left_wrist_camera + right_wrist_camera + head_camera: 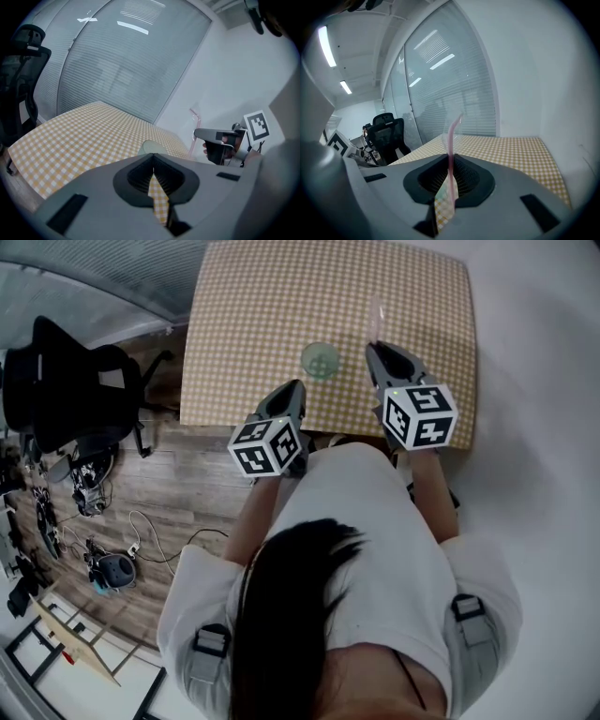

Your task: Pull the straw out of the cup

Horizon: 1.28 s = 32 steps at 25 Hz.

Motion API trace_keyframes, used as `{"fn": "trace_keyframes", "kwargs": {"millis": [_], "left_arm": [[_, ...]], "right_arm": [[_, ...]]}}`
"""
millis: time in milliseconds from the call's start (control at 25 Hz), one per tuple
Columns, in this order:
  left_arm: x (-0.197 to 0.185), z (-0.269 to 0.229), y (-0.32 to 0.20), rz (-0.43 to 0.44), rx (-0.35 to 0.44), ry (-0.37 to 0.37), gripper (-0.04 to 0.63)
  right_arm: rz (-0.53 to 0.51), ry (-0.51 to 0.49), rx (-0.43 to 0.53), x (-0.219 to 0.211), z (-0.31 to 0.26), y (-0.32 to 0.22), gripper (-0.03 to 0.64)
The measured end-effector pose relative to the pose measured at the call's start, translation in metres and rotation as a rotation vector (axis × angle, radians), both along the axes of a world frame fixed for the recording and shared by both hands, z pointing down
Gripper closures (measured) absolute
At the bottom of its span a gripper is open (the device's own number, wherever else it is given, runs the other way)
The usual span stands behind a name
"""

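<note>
straw (378, 320) clear of cup (320, 360), clamped in right hand-held gripper (382, 352), upper centre-right, aimed up-frame; left hand-held gripper (289, 390) w/ jaws together, empty, just lower left of cup.

Surroundings: your yellow-checked tabletop (281, 315) and the room around it.
On your left, a black office chair (70, 381) stands on the wood floor (187, 488) near the tabletop's corner. Loose cables (150, 538) trail over the boards beside you. A glass wall with blinds (117, 61) runs beyond the tabletop.
</note>
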<state>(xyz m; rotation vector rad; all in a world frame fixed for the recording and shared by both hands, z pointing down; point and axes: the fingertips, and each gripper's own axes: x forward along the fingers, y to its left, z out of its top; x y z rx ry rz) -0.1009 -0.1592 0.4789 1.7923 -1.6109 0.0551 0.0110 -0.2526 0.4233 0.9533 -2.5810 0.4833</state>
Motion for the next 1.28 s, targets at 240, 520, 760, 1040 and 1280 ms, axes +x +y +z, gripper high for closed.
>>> {"fn": "trace_keyframes", "kwargs": {"millis": [240, 520, 760, 1040, 1280], "left_arm": [[0.011, 0.001, -0.003, 0.02, 0.001, -0.001, 0.586], [0.015, 0.002, -0.008, 0.032, 0.006, -0.001, 0.588], [0.017, 0.003, -0.008, 0.027, 0.004, 0.005, 0.586], [0.016, 0.001, -0.01, 0.019, 0.007, 0.0, 0.588], [0.012, 0.002, -0.009, 0.005, 0.003, -0.006, 0.588]], "right_arm": [[0.021, 0.024, -0.023, 0.012, 0.012, 0.003, 0.563], [0.009, 0.124, -0.027, 0.015, 0.039, 0.007, 0.563], [0.022, 0.129, -0.101, 0.019, 0.059, 0.011, 0.563], [0.013, 0.154, -0.144, 0.017, 0.072, 0.012, 0.563], [0.012, 0.178, -0.174, 0.015, 0.083, 0.011, 0.563]]}}
